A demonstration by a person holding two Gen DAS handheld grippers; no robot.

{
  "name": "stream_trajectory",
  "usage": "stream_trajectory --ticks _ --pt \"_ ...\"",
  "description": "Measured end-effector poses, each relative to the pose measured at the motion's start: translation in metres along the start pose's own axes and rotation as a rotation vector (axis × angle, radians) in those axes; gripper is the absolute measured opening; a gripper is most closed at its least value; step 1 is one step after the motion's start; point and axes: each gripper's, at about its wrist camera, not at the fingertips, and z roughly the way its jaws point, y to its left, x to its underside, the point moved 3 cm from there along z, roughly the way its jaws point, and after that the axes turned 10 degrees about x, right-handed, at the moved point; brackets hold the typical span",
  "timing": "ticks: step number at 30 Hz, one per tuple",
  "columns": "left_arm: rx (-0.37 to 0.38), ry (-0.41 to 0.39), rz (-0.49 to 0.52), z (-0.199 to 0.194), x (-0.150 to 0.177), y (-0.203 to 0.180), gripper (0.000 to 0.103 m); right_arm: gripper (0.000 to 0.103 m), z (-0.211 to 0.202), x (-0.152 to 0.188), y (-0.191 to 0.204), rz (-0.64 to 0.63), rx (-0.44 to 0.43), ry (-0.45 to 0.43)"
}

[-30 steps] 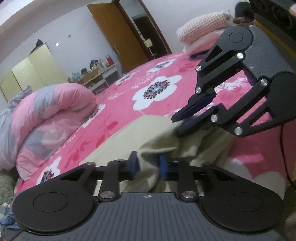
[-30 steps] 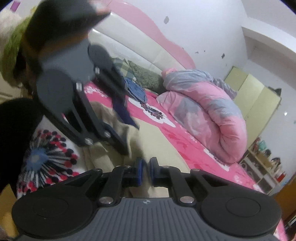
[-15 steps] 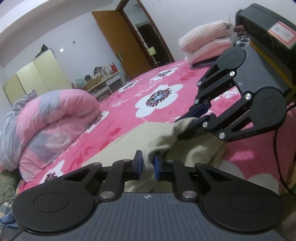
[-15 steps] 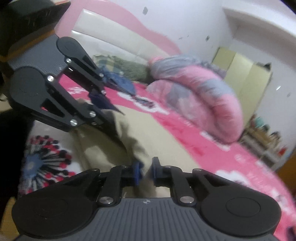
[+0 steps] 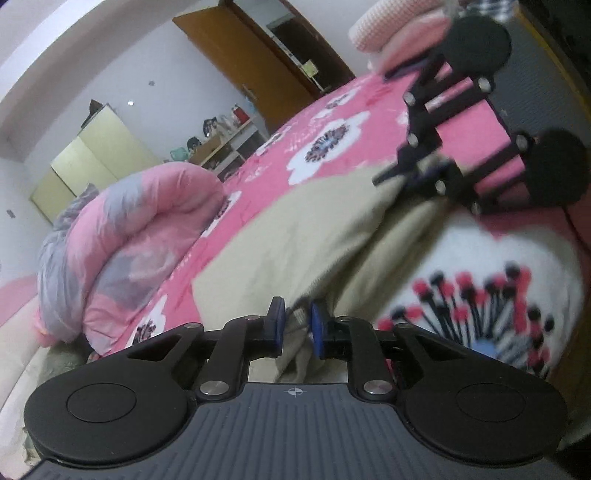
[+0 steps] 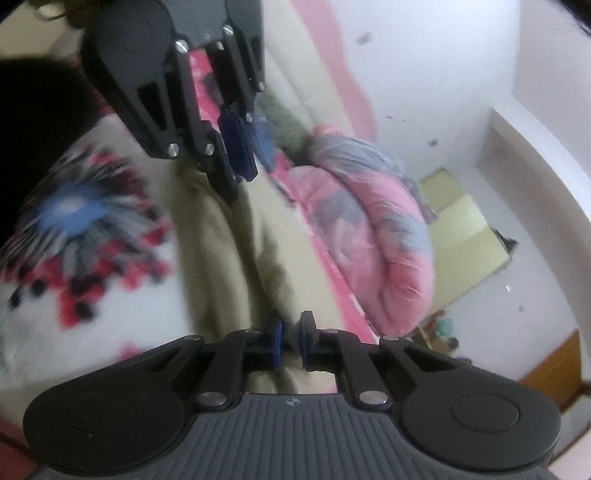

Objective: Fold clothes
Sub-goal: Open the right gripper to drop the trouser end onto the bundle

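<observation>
A beige garment [image 5: 314, 229] lies spread on the pink flowered bedspread [image 5: 332, 147], with its near edge doubled over. My left gripper [image 5: 296, 325] has a bunched fold of that edge between its blue pads, and its jaws are opening slightly. In the right wrist view it comes in from the top [image 6: 243, 173], low over the cloth. My right gripper [image 6: 291, 341] is shut on another part of the beige garment [image 6: 236, 251]. The left wrist view shows it at the upper right [image 5: 399, 177], down at the cloth's far corner.
A rolled pink and grey duvet [image 5: 129, 236] lies along the bed beside the garment, also seen as the duvet [image 6: 369, 236]. Folded pink blankets [image 5: 391, 33] sit at the bed's far end. A padded headboard [image 6: 306, 85], yellow wardrobe [image 5: 92, 158] and wooden door [image 5: 258, 62] ring the room.
Both grippers have come down toward the bed with the garment's edge in them. The right gripper has rolled, and the cloth now lies flatter and more spread out.
</observation>
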Motion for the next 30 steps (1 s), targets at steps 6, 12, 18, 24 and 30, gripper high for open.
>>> stream_trajectory --ticks 6,12,18,24,30 --pt "-0.001 -0.013 -0.054 -0.006 -0.002 0.002 0.016 0.015 -0.012 0.004 -0.028 0.116 -0.085 0.020" --pt "-0.003 -0.009 -0.032 -0.007 0.000 -0.003 0.016 0.015 -0.034 0.005 -0.106 0.517 -0.239 -0.017" --pt "-0.010 0.020 -0.044 -0.009 0.003 -0.002 0.018 0.015 0.016 -0.013 -0.104 0.809 -0.199 0.050" --pt "-0.070 0.067 -0.118 -0.026 0.013 0.006 0.020 0.015 0.037 0.015 -0.051 0.930 -0.319 0.165" --pt "-0.108 0.056 -0.216 -0.039 0.007 0.009 0.021 0.015 0.035 0.022 -0.053 0.952 -0.326 0.143"
